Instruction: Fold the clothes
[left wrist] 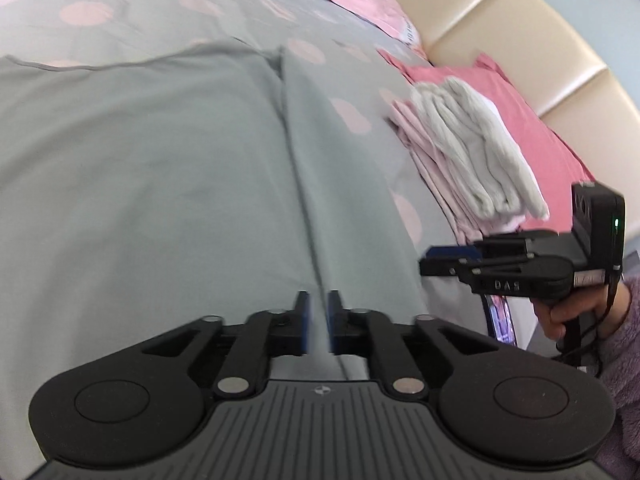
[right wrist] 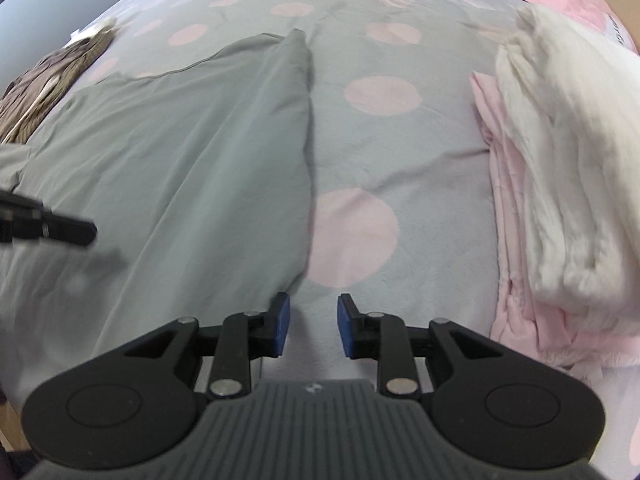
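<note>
A bedspread (right wrist: 376,92), grey with pink dots, is lying under everything ahead of both sets of jaws, and a grey garment (left wrist: 152,168) is lying spread flat across it. One side of the garment is already turned in, forming a long fold (left wrist: 320,184) that is running straight away from the left gripper (left wrist: 318,326). To the right of those jaws, well apart from the garment, a stack of folded pink and white clothes (left wrist: 472,152) is sitting against a pink pillow (left wrist: 532,120); a crumpled brown garment (right wrist: 52,76) is waiting far off to the left of the right gripper (right wrist: 313,330).

The left gripper's jaws are standing slightly apart with the near end of the fold running into the narrow gap between them; the pads do not appear to be pressing the cloth. The right gripper's jaws are standing apart and empty over bare bedspread, the garment's folded edge lying just to their left.

The step in hand looks like the gap between folds. The next move probably calls for both grippers pinching the near hem, well apart from each other, and carrying it away towards the far edge.
</note>
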### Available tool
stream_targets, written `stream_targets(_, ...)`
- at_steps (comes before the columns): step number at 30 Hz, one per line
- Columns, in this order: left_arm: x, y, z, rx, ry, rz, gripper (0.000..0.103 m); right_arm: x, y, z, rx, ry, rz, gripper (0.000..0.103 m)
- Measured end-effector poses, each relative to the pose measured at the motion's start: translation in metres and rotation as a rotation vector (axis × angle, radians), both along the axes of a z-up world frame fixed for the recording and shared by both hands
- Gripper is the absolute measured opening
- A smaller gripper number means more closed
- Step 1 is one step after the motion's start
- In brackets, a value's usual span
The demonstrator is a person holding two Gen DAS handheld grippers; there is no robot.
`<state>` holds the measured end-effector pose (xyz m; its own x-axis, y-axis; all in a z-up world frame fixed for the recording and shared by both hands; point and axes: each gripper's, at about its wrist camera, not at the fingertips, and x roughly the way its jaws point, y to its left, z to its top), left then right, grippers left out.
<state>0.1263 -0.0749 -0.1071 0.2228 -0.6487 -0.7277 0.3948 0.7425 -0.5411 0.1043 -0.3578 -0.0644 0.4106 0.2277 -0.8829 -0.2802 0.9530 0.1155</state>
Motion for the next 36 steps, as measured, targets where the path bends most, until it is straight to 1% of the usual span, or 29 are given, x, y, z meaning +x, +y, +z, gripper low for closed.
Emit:
stream_targets(1,0.000,-0.003,-0.003,-0.005,0.006,-0.005,0.018,-0.001,0.000,0.000,0.001,-0.002,-0.001,0.029)
stream_targets(6,0.001,-0.017,-0.018,0.003,0.023,-0.018,0.018,-0.004,0.000,-0.001,0.006,-0.002,0.008,0.030)
stream_targets(10,0.002,-0.023,-0.028,-0.036,0.042,-0.029,0.018,-0.005,-0.001,-0.001,0.005,-0.007,0.015,0.030)
stream_targets(12,0.000,-0.028,-0.030,-0.045,0.024,-0.042,0.014,-0.006,-0.001,-0.001,0.005,-0.008,0.015,0.030)
stream_targets(13,-0.001,-0.029,-0.030,-0.041,0.016,-0.037,0.004,-0.006,-0.002,-0.002,0.002,-0.009,0.015,0.030)
stream_targets(14,-0.002,-0.029,-0.029,-0.037,0.007,-0.032,0.000,-0.006,-0.002,-0.001,-0.001,-0.011,0.013,0.030)
stream_targets(15,-0.003,-0.029,-0.029,-0.033,-0.001,-0.028,0.000,-0.006,-0.002,-0.001,-0.005,-0.015,0.011,0.030)
stream_targets(19,-0.009,-0.017,-0.011,-0.075,-0.033,-0.004,0.000,-0.005,-0.006,0.002,0.002,-0.028,-0.003,0.030)
stream_targets(22,-0.014,-0.005,0.005,-0.098,-0.055,0.029,0.000,-0.005,-0.005,0.002,0.009,-0.040,0.012,0.030)
stream_targets(25,-0.018,0.006,0.013,-0.082,-0.059,0.055,0.000,-0.006,0.000,0.002,0.014,-0.053,0.042,0.030)
stream_targets(30,-0.025,0.027,0.009,-0.038,-0.024,0.122,0.000,-0.006,0.012,0.004,0.026,-0.079,0.105,0.031)
stream_targets(33,-0.028,0.038,0.006,-0.043,-0.010,0.144,0.000,-0.005,0.024,0.004,0.023,-0.092,0.156,0.031)
stream_targets(36,-0.029,0.046,0.008,-0.051,-0.017,0.154,0.000,-0.006,0.037,0.003,0.017,-0.102,0.212,0.033)
